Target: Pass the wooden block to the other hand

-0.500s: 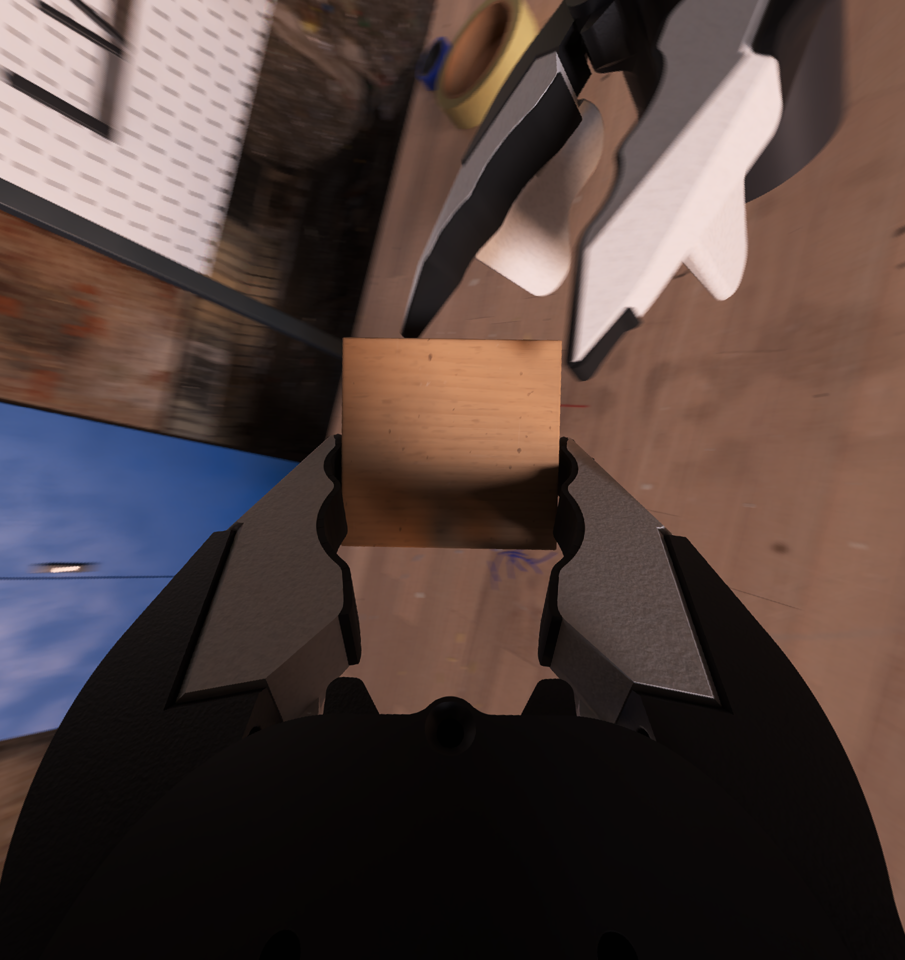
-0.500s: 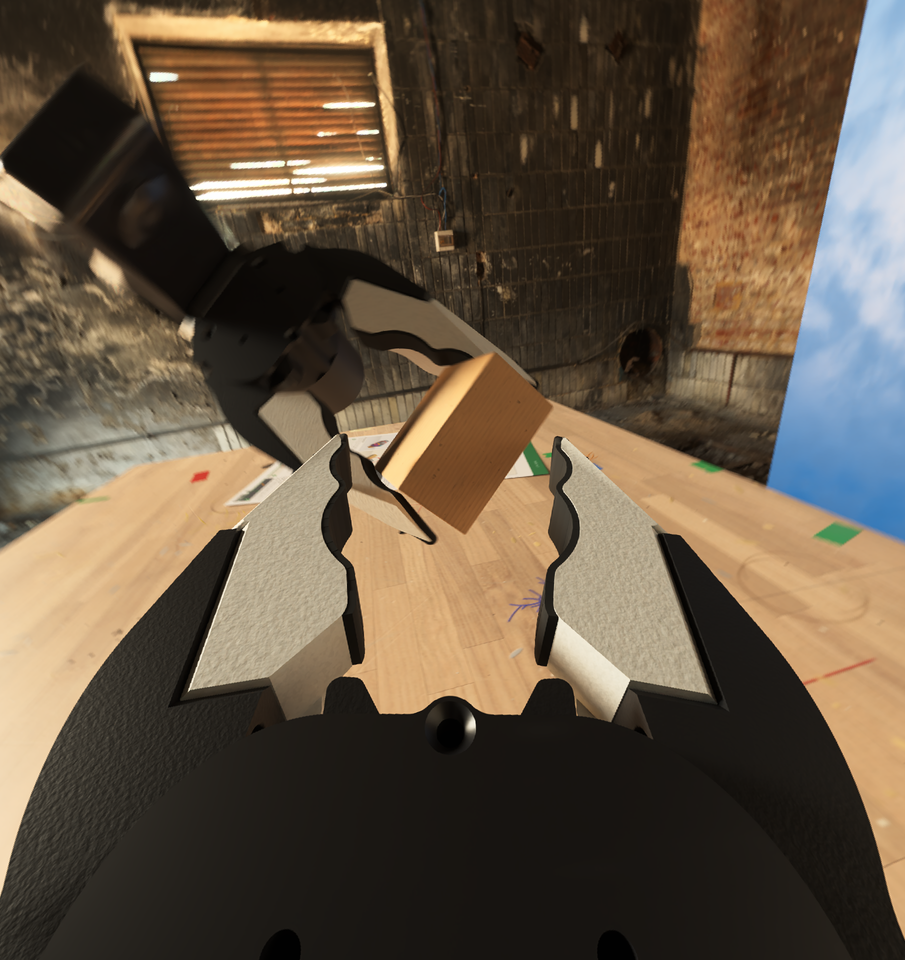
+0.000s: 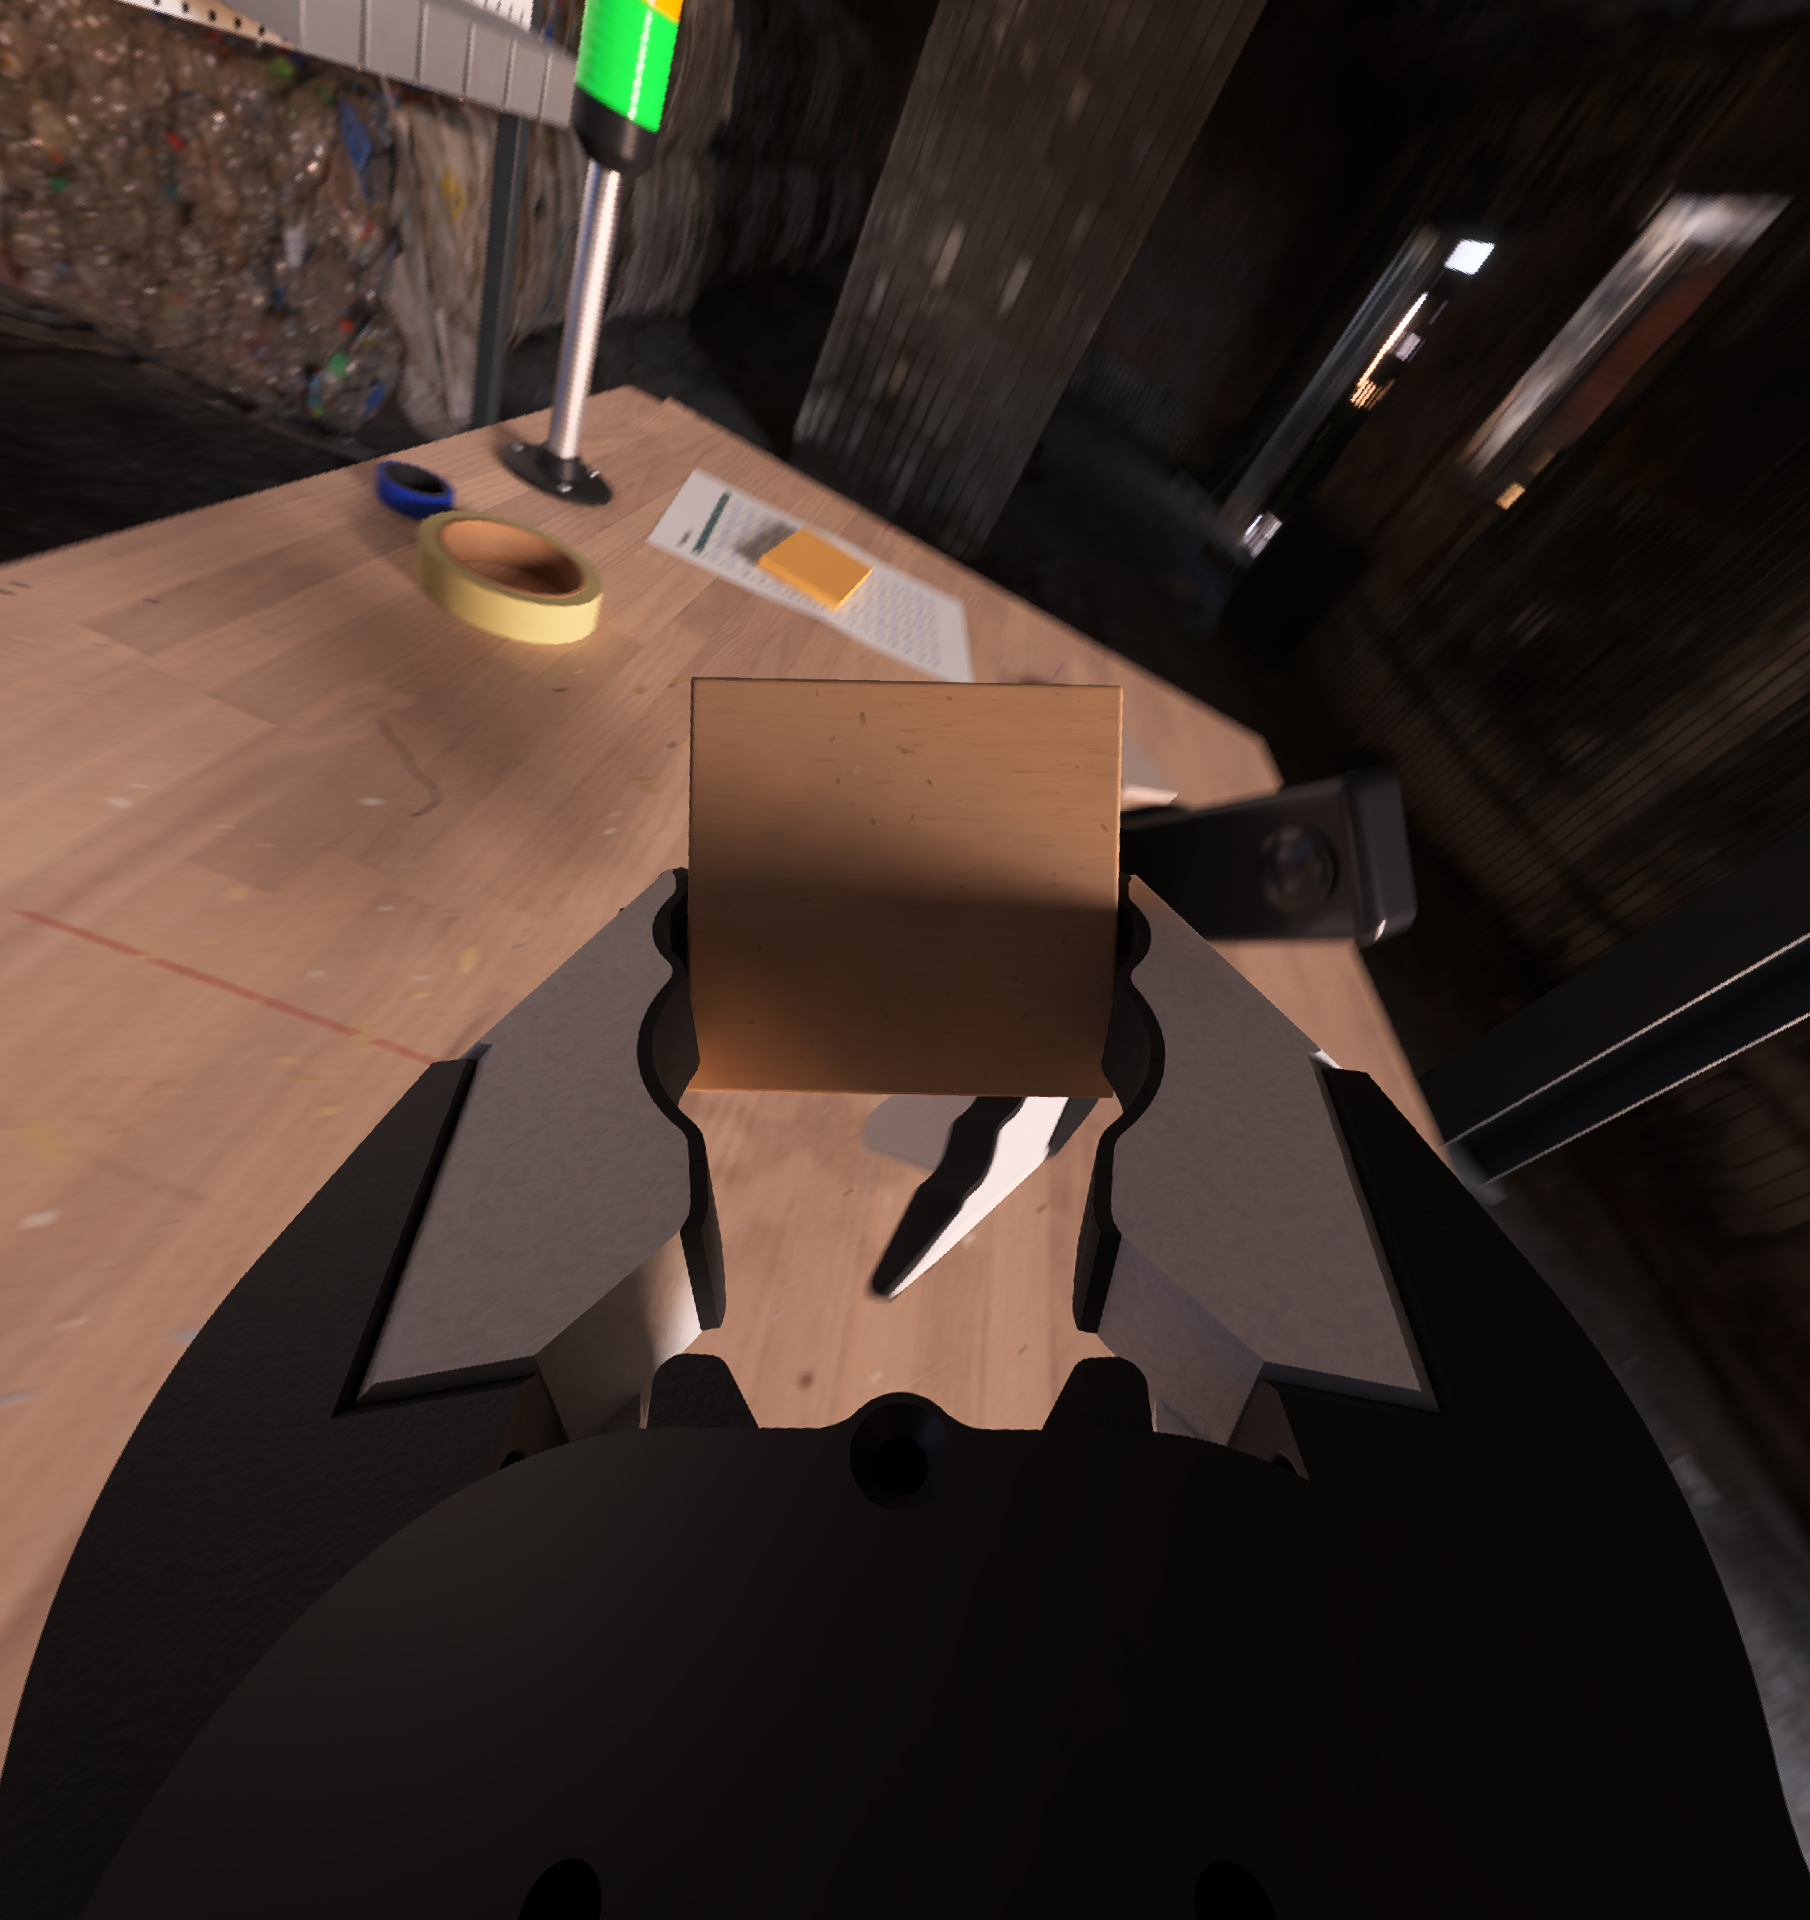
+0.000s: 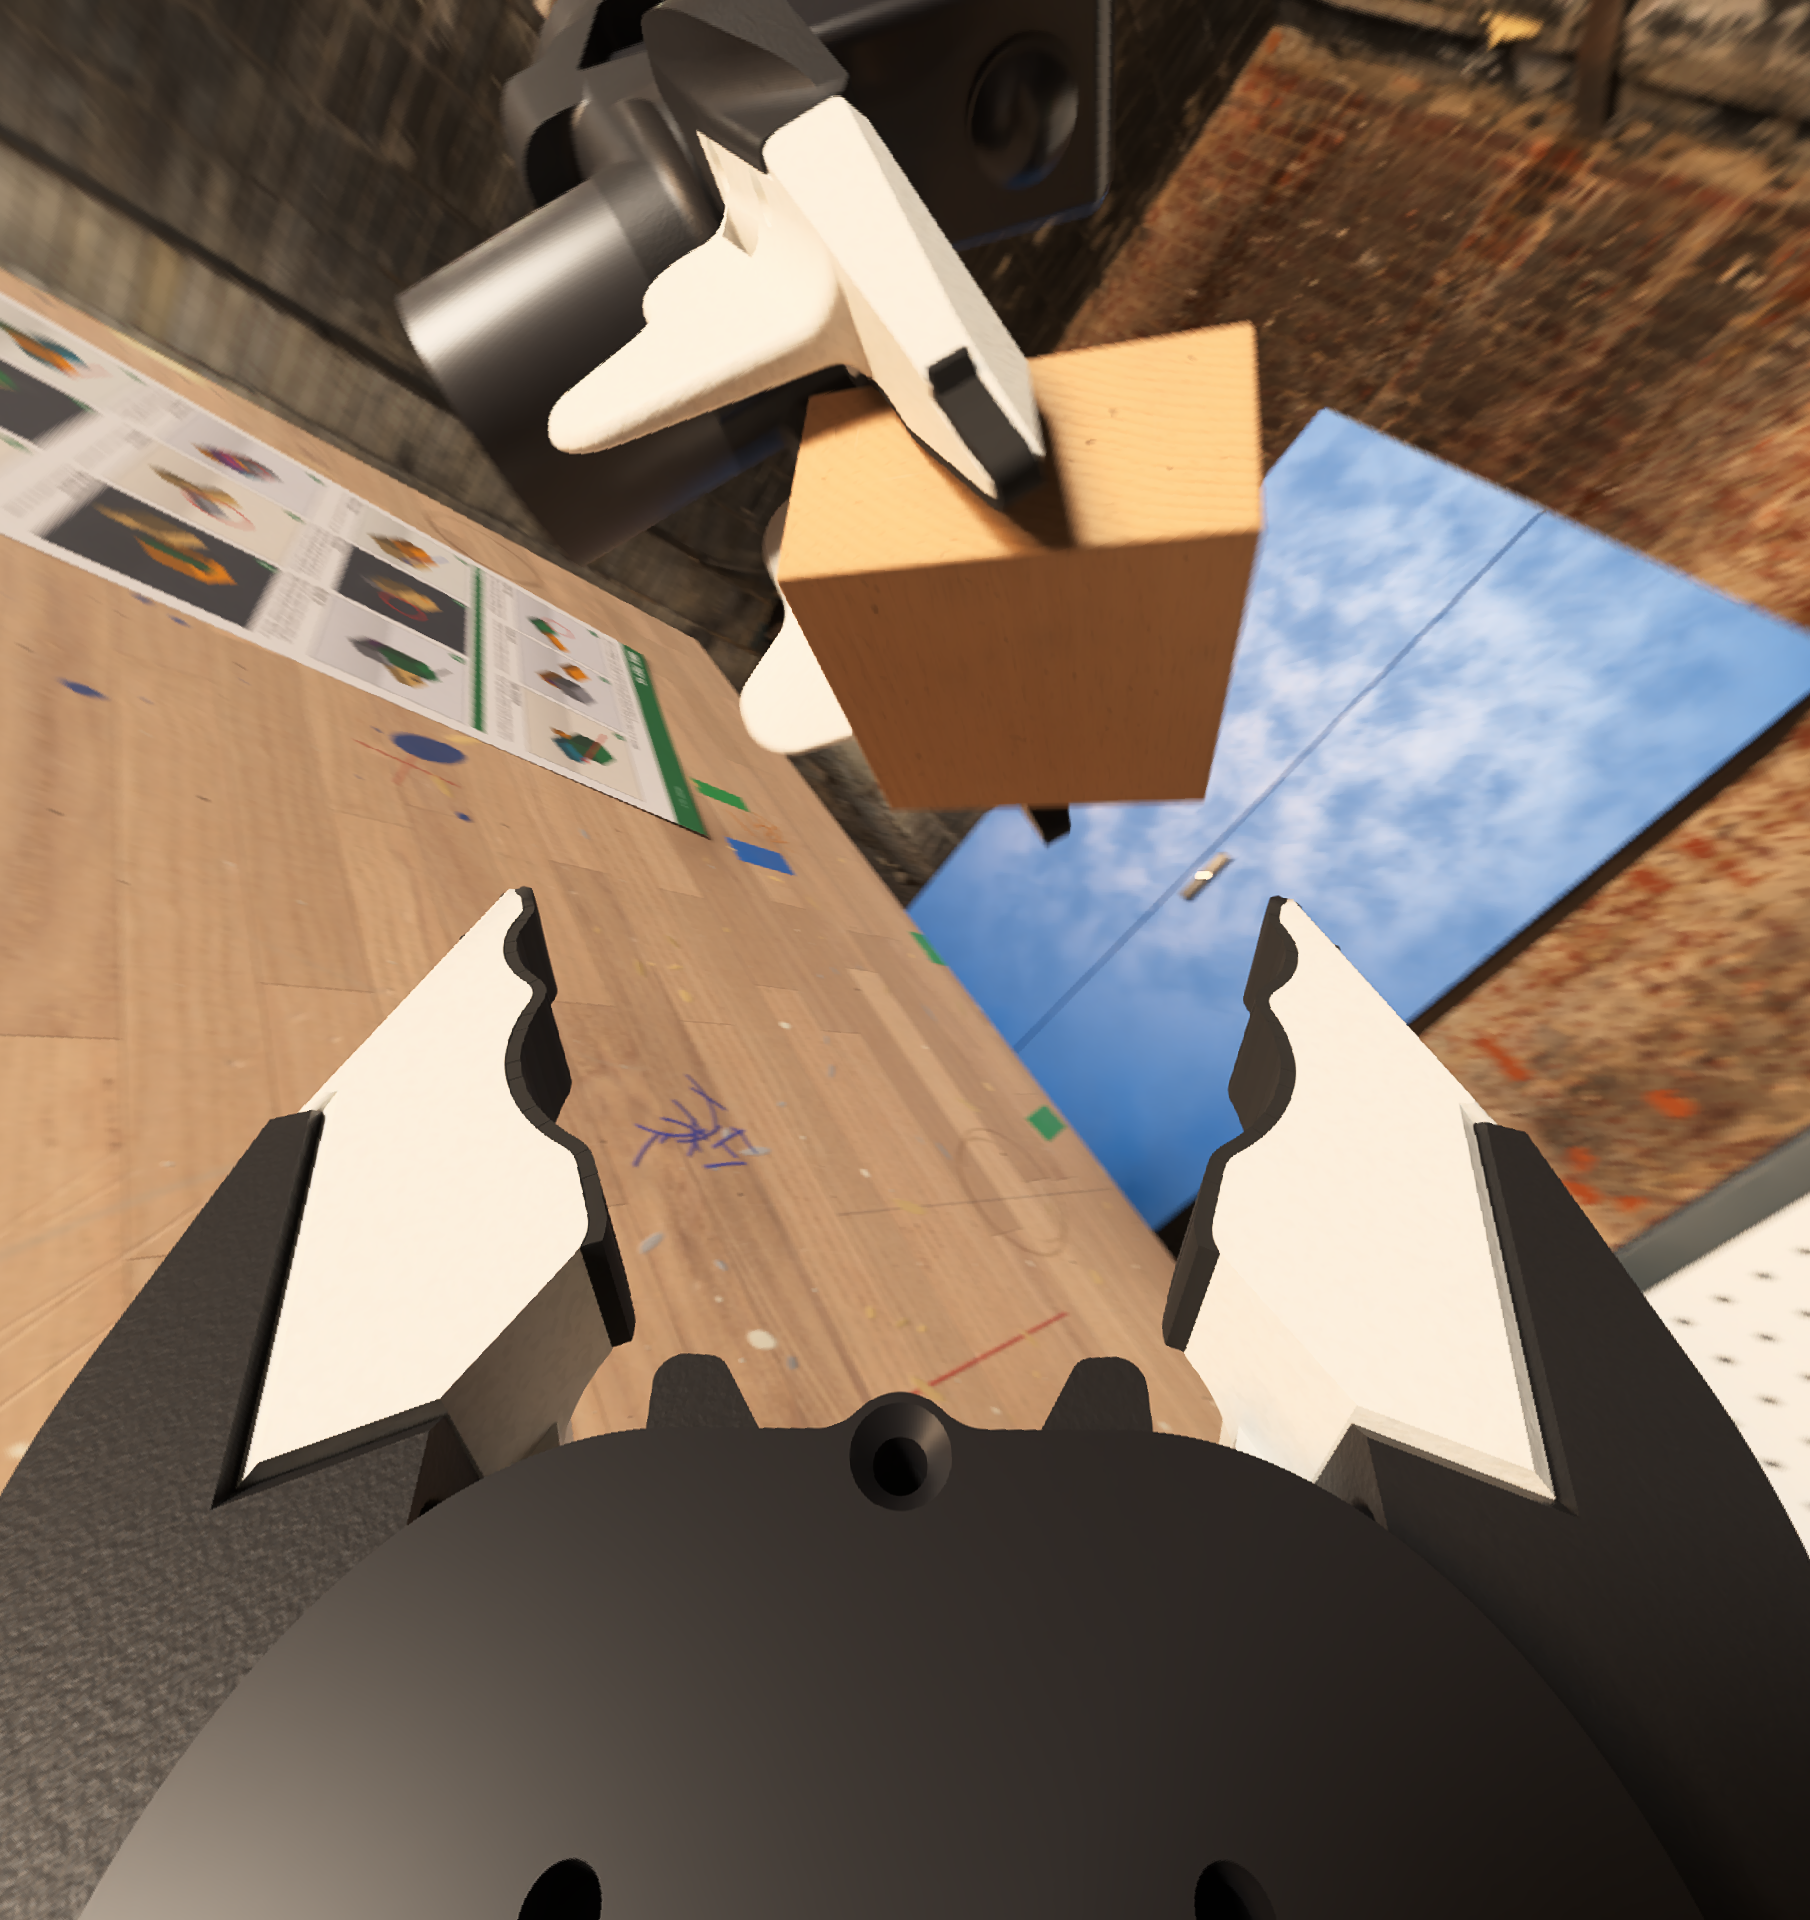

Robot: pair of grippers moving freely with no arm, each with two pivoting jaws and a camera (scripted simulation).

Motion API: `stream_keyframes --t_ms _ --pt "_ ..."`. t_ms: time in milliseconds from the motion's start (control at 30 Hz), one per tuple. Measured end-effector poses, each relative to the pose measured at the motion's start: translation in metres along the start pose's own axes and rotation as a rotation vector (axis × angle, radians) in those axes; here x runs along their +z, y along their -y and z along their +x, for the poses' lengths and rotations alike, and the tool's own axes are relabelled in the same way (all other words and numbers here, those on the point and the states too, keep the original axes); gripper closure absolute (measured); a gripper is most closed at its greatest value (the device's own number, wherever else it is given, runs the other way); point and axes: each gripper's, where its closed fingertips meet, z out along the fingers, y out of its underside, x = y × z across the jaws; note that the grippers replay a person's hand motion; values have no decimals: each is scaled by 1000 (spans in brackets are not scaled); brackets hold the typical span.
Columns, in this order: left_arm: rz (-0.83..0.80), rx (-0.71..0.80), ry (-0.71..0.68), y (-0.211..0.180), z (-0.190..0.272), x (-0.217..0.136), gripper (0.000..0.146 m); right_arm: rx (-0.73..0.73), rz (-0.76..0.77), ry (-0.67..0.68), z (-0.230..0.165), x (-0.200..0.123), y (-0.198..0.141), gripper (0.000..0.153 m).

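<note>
My left gripper (image 3: 903, 894) is shut on the wooden block (image 3: 906, 883), a plain light-brown cube held in the air above the wooden table (image 3: 257, 831). In the right wrist view the same block (image 4: 1026, 613) hangs between the left gripper's fingers (image 4: 880, 281), above and ahead of my right gripper (image 4: 901, 914). My right gripper is open and empty, its jaws spread wide, apart from the block. Part of the right gripper (image 3: 968, 1195) shows below the block in the left wrist view.
On the table lie a yellow tape roll (image 3: 511, 577), a blue tape roll (image 3: 413, 488), a pole on a base (image 3: 568, 395), a paper sheet with an orange pad (image 3: 816, 566), and a printed sheet (image 4: 288, 582). A table edge runs nearby (image 4: 984, 997).
Both grippers have swung round, so the views have turned. The right gripper has opened wider and now sits below the block. The left gripper still holds the block.
</note>
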Motion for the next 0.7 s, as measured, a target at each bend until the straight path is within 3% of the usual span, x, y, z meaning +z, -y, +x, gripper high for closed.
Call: stream_keyframes --t_ms 200,500,700 --pt "154 -188 -144 -25 7 17 66 -140 -40 -76 -1 1 1 33" --pt "167 -308 -216 -46 5 24 66 -177 -59 -31 -9 1 -6 76" --pt "184 -332 -232 -48 4 24 67 -176 -73 -13 -11 1 -8 76"
